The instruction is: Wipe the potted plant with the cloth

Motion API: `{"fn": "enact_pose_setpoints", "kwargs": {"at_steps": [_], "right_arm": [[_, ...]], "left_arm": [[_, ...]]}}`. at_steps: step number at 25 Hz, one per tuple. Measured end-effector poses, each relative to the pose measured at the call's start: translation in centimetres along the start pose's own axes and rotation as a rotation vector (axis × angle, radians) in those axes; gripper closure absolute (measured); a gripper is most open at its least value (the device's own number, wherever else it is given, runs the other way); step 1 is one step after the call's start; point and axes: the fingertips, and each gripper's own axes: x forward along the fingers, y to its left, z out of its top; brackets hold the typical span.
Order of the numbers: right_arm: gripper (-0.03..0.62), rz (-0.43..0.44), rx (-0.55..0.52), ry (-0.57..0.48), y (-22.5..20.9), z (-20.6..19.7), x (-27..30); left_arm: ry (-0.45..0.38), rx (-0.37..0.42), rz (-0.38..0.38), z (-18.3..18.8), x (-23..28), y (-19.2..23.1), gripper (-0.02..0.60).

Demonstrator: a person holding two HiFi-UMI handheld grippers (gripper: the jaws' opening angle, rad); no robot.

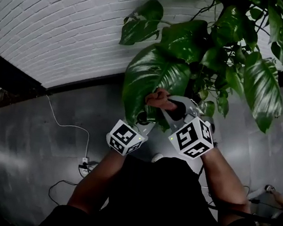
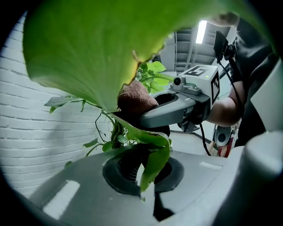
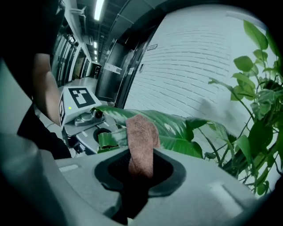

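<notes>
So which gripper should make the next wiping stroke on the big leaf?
Right. The right gripper is shut on the brown cloth, already at the big leaf; the left gripper pinches that leaf's tip, steadying it.

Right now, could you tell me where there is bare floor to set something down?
Free: the floor left of the white cable, up to the brick wall. Crowded: centre, around the leaf and cloth, under the potted plant.

No legible txt, labels, brands or nos. in any of the views.
</notes>
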Motion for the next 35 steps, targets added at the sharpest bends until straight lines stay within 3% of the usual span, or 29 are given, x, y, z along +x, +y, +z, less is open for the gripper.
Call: {"fn": "enact_pose_setpoints", "kwargs": {"at_steps": [10,17,19,22,25,27,30,35], "right_arm": [[0.525,0.096,-0.023,-0.016,3.8,1.2,-1.3],[0.525,0.226,-0.195,-0.031,5.3,2.8,-4.6],[0.525,0.228,-0.221,-0.048,5.1,3.3,-5.6],[0.525,0.09,-0.169,-0.082,1.6,3.5,-6.5],[0.525,-0.114,-0.037,-0.072,-4.1,1.7,-6.4],[0.525,-0.2,0.058,-0.064,-7.4,-0.1,-5.8],[0.525,-0.247,0.143,-0.055,-10.6,-1.9,-4.7],[0.525,-0.302,0.148,-0.011,-13.6,-3.7,-3.0]], "left_arm": [[0.007,0.018,-0.009,0.6,0.2,-0.4,0.566],[0.002,0.025,0.006,1.0,0.4,-0.1,0.566],[-0.001,0.023,0.013,1.1,0.4,0.0,0.565],[-0.002,0.025,0.013,1.4,0.4,0.0,0.566],[0.006,0.026,0.016,1.3,0.3,0.0,0.566],[0.011,0.026,0.025,1.3,0.3,0.1,0.565],[0.016,0.027,0.031,1.2,0.5,0.1,0.565],[0.031,0.021,0.042,0.7,0.5,0.2,0.566]]}}
